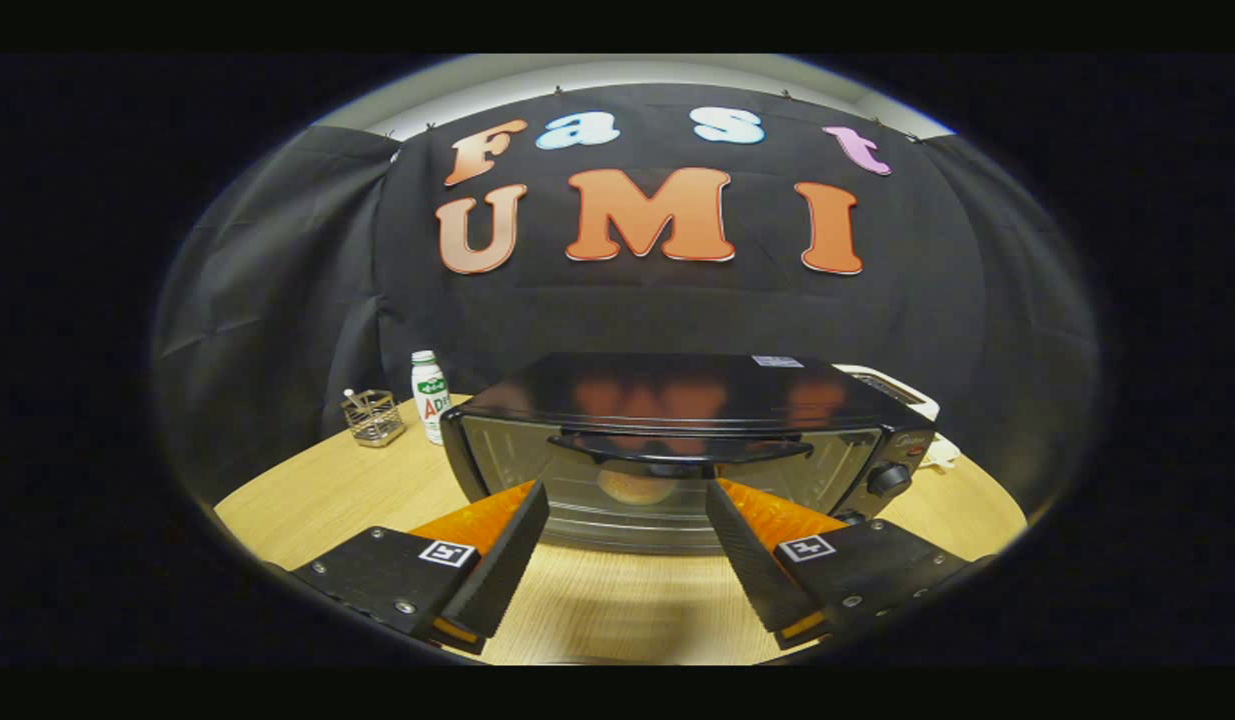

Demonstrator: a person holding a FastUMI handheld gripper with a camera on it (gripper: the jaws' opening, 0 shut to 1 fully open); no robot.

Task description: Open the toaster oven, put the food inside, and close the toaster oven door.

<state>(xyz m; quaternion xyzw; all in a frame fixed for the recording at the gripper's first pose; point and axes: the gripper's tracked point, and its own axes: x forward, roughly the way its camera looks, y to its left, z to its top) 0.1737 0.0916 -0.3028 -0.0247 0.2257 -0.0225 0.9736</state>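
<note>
Tongs (627, 500) agape before one shut toaster oven (677, 450); one bottle (430, 396).

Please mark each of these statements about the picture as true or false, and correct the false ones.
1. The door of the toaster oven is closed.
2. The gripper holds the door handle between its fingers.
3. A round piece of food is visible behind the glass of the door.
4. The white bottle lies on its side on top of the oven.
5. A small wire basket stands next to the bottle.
1. True. The toaster oven door is closed.
2. False. The gripper is open; the door handle is beyond its fingers, untouched.
3. True. The round food shows through the glass.
4. False. The white bottle stands upright on the table, beside the oven.
5. True. The wire basket stands beside the bottle.
</note>
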